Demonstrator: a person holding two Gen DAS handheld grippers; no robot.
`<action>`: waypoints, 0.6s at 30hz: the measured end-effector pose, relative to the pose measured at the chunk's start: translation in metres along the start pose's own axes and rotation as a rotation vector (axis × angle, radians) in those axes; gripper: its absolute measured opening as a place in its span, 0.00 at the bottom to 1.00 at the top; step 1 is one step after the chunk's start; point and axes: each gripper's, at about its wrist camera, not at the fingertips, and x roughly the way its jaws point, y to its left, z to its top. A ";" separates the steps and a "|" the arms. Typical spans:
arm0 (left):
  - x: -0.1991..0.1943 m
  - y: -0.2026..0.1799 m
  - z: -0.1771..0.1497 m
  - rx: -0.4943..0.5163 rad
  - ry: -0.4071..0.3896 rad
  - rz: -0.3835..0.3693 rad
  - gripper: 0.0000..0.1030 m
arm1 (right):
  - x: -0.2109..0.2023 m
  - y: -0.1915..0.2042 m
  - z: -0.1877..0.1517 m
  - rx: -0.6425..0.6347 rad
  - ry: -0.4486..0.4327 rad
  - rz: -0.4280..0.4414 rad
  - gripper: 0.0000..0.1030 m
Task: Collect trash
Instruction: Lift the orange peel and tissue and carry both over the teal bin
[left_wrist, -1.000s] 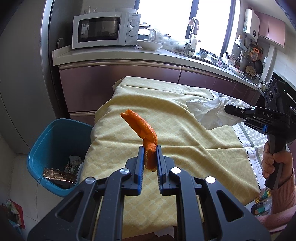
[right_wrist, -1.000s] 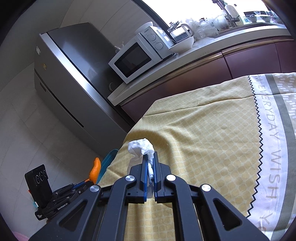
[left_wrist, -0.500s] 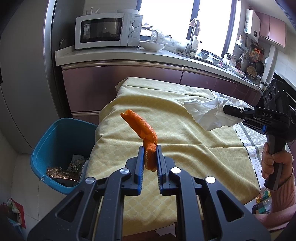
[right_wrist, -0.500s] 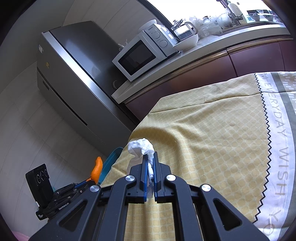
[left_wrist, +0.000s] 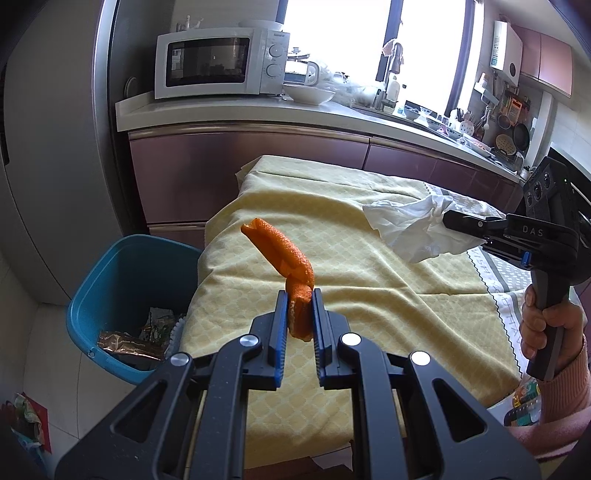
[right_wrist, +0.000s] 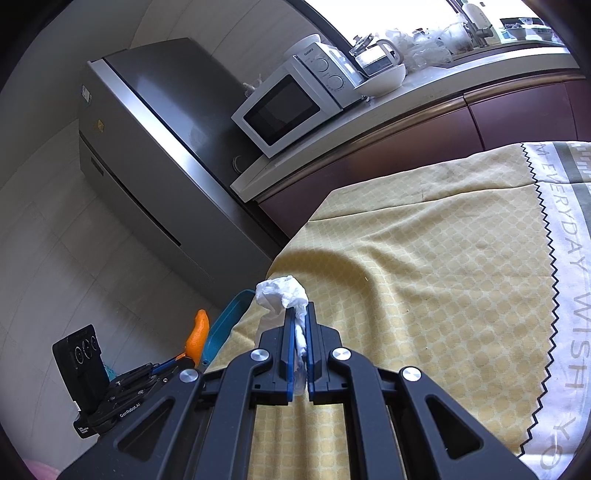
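My left gripper (left_wrist: 299, 299) is shut on a strip of orange peel (left_wrist: 282, 251), which sticks up above the yellow tablecloth (left_wrist: 351, 266). A crumpled white tissue (left_wrist: 410, 229) hangs from my right gripper (left_wrist: 445, 219), held by a hand at the right. In the right wrist view the right gripper (right_wrist: 300, 314) is shut on the tissue (right_wrist: 282, 293) over the table's left end. The left gripper (right_wrist: 177, 360) with the peel (right_wrist: 197, 338) shows at lower left. A blue bin (left_wrist: 125, 291) with wrappers inside stands on the floor left of the table; only its rim (right_wrist: 231, 317) shows in the right wrist view.
A kitchen counter (left_wrist: 229, 110) with a white microwave (left_wrist: 218, 62) and a bowl (left_wrist: 308, 94) runs behind the table. A steel fridge (right_wrist: 147, 147) stands at the left. A sink and utensils (left_wrist: 491, 125) fill the far right. Litter (left_wrist: 26, 413) lies on the floor tiles.
Both views have shifted slightly, so the bin and table sit a little further right in the left wrist view. Both grips are unchanged.
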 end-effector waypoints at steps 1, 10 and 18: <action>0.000 0.001 0.000 0.000 -0.001 0.001 0.12 | 0.001 0.000 0.000 0.000 0.000 0.001 0.04; -0.004 0.007 -0.001 -0.009 -0.003 0.015 0.12 | 0.010 0.006 -0.002 -0.004 0.012 0.018 0.04; -0.007 0.013 -0.003 -0.015 -0.004 0.024 0.12 | 0.018 0.013 -0.004 -0.011 0.025 0.035 0.04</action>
